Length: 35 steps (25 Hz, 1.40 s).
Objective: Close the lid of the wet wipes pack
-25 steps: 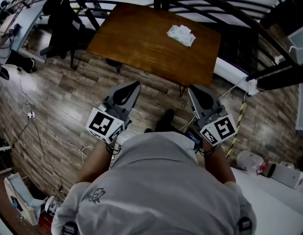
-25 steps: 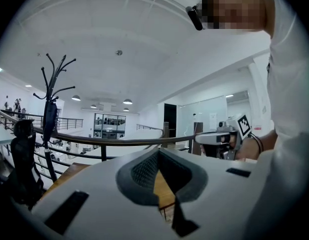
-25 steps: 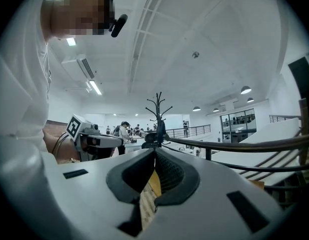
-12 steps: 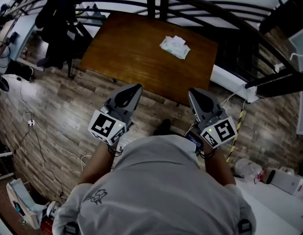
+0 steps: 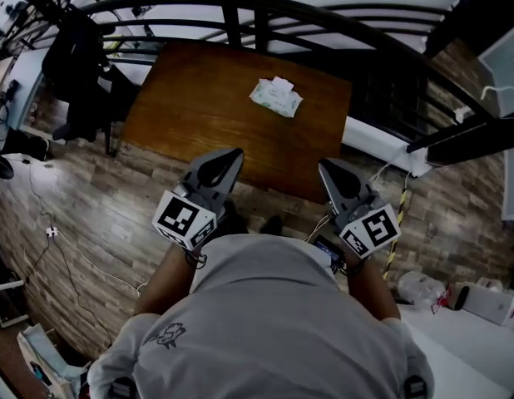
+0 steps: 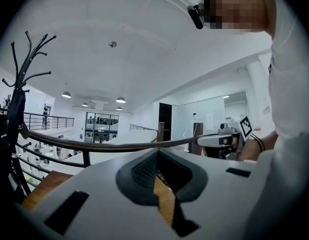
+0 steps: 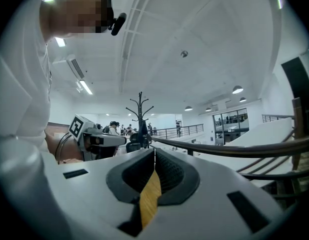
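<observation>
Pack of wipes (image 5: 276, 97) on far part of desk (image 5: 182, 98), well apart from left gripper (image 5: 230, 155) and right gripper (image 5: 326, 166), both jaws pressed together, empty; probably light, soft, prone to sliding, so push on stiff lid (image 5: 279, 83), steady the body.

Smooth glossy wooden table (image 5: 195, 110), crinkled plastic wipes pack (image 5: 275, 96), matt wood-plank floor (image 5: 91, 214), dark metal railing (image 5: 233, 25).

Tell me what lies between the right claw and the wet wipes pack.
Only bare wood of the table: the head view shows nothing else between the right claw and the wet wipes pack.
</observation>
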Each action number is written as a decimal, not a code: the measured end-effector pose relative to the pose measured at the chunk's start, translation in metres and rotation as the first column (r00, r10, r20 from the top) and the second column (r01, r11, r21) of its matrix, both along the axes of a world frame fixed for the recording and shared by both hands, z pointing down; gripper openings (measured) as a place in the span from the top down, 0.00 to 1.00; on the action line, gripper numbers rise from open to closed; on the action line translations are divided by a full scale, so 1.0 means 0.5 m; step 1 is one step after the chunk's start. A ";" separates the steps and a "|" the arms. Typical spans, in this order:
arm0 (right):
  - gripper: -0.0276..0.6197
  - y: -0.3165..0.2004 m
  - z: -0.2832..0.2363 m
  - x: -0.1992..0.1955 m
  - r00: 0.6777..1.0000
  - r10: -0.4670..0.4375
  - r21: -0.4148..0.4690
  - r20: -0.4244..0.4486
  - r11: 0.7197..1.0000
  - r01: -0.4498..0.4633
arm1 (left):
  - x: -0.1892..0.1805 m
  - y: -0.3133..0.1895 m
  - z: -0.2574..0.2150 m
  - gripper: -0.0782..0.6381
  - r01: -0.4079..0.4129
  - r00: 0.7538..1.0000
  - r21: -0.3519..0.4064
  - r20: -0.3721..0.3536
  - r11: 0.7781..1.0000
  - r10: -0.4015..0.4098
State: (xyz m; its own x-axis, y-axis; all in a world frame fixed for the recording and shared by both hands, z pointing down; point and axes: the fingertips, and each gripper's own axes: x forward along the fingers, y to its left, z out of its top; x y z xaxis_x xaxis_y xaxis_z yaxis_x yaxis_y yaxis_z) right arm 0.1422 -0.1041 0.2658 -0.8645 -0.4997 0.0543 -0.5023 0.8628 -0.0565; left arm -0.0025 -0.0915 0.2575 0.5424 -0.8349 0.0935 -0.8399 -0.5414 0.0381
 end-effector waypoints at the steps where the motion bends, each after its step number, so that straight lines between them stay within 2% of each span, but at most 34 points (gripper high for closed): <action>1: 0.91 -0.009 -0.001 0.001 1.000 0.006 0.001 -0.001 1.000 -0.006 | 0.000 -0.011 0.002 0.87 -0.008 1.000 -0.001 0.000 1.000 0.008; 12: 0.91 -0.091 -0.007 -0.036 0.996 0.086 -0.004 -0.014 0.996 -0.086 | -0.028 -0.127 -0.008 0.87 -0.109 0.994 0.003 -0.008 0.994 0.109; 23: 0.91 -0.190 -0.012 -0.167 0.981 0.191 0.000 -0.032 0.981 -0.192 | -0.170 -0.243 -0.009 0.87 -0.202 0.979 -0.002 -0.012 0.979 0.202; 30: 0.91 -0.225 -0.018 -0.252 0.965 0.262 -0.002 -0.022 0.965 -0.262 | -0.247 -0.291 -0.014 0.87 -0.280 0.960 -0.003 -0.015 0.960 0.280; 35: 0.91 -0.230 -0.003 -0.285 0.950 0.310 -0.015 -0.025 0.950 -0.311 | -0.278 -0.310 -0.002 0.87 -0.330 0.944 -0.005 -0.006 0.944 0.330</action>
State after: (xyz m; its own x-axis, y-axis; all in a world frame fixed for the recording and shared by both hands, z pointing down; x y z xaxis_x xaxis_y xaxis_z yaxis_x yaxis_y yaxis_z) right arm -0.0001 -0.2194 0.2642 -0.6652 -0.7420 0.0835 -0.7466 0.6629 -0.0568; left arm -0.1416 -0.2464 0.2567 0.7878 -0.6086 0.0945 -0.6141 -0.7879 0.0457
